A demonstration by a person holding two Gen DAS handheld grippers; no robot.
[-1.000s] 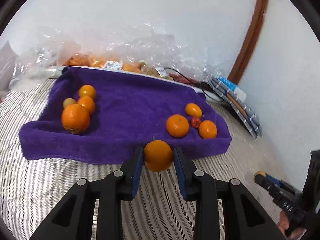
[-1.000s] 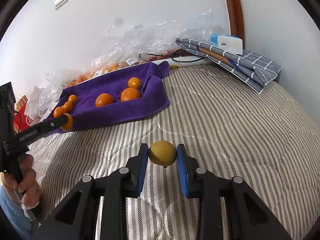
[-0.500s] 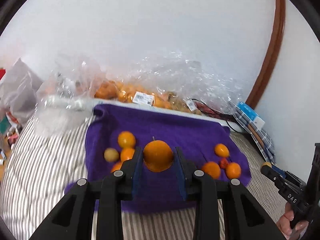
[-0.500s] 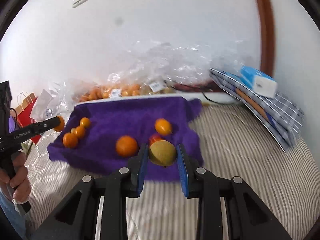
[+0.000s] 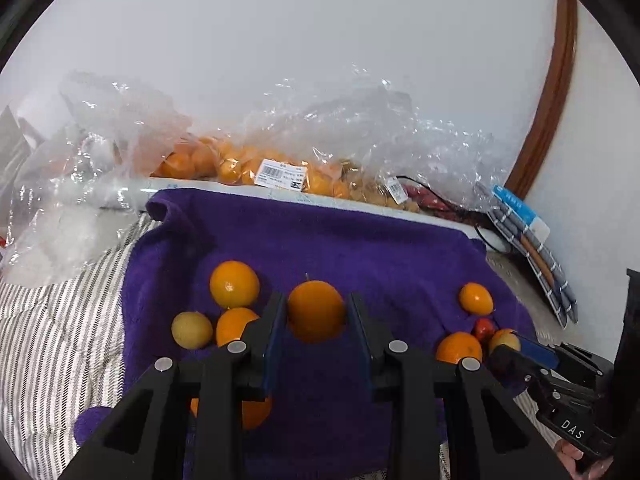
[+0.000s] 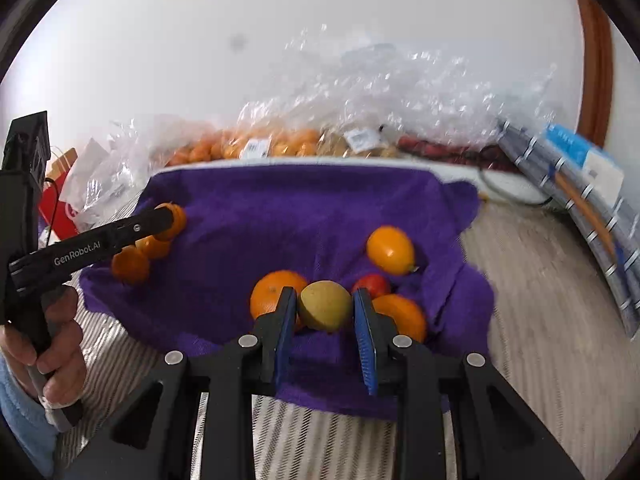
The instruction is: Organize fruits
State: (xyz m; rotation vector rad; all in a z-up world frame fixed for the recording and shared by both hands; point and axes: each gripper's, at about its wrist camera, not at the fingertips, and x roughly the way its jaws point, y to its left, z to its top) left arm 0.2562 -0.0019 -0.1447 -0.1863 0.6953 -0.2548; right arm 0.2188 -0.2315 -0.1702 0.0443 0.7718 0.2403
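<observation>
A purple towel [image 5: 340, 248] lies on the striped bed and also shows in the right wrist view [image 6: 300, 208]. My left gripper [image 5: 317, 320] is shut on an orange [image 5: 316, 310] and holds it over the towel's left fruit group: an orange [image 5: 234, 283], a yellow fruit [image 5: 192, 329] and more oranges. My right gripper [image 6: 325, 312] is shut on a yellow-green lemon [image 6: 325, 305] over the right group: an orange [image 6: 274, 292], a small red fruit [image 6: 372, 285], an oval orange fruit [image 6: 390, 249] and another orange [image 6: 400, 314].
Clear plastic bags of oranges [image 5: 240, 164] lie behind the towel along the white wall. A folded checked cloth with a blue box [image 6: 580, 184] lies to the right. The striped bedcover [image 6: 540, 300] surrounds the towel. A red bag [image 6: 60, 204] stands far left.
Both grippers have moved forward from over the bedcover to over the towel, each still holding its fruit. The left one stands at the left fruit group, the right one at the right group.
</observation>
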